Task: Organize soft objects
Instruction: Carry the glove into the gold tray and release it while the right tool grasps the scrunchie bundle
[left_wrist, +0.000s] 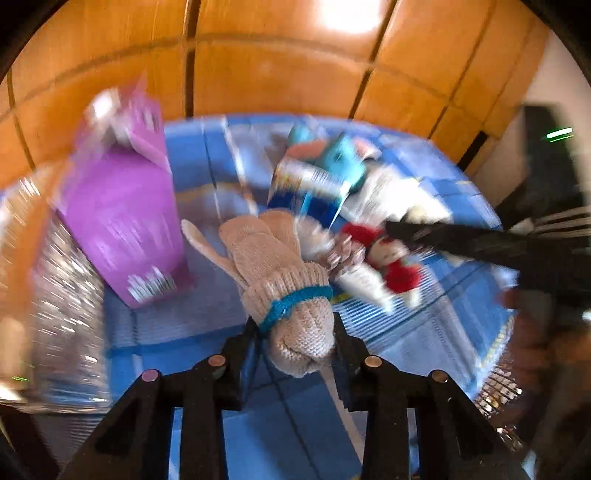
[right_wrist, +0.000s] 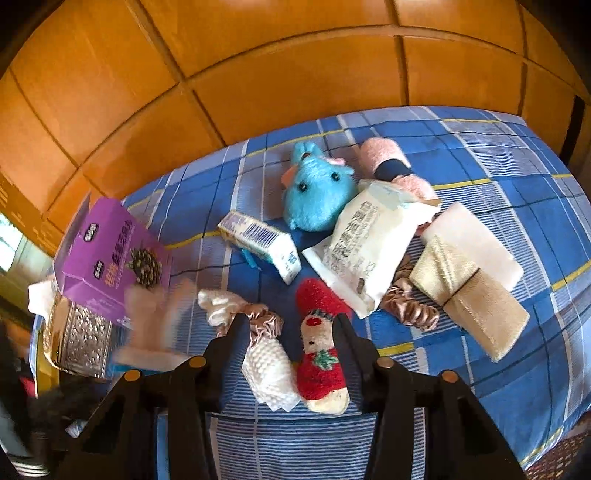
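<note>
A beige knit glove (left_wrist: 280, 273) hung between the fingers of the left gripper (left_wrist: 295, 332), its long axis running from the jaws away toward the bed's far side. The cuffed end with a teal band sat in the jaws, which pinched it from both sides at a narrow spread; the fingers of the glove pointed away, over the blue plaid sheet (left_wrist: 177, 332). Left of the glove stood a purple box (left_wrist: 122, 221), open at the top, and a silver patterned box (right_wrist: 79, 343) sat just beside it at the bed's left edge.

The right gripper (right_wrist: 291, 325) stood over a red and white plush sock (right_wrist: 321, 354), which lay on the sheet with its red end pointing away and its cream end toward the camera. Its jaws were partly spread, one finger on each side of the sock; whether the pads pressed it could not be told. A white mesh cloth (right_wrist: 267, 373) and a satin scrunchie (right_wrist: 264, 325) touched the left finger.

Farther back lay a small carton (right_wrist: 258, 243), a blue plush toy (right_wrist: 317, 192), a wipes pack (right_wrist: 365, 240) and a folded towel (right_wrist: 469, 291).
</note>
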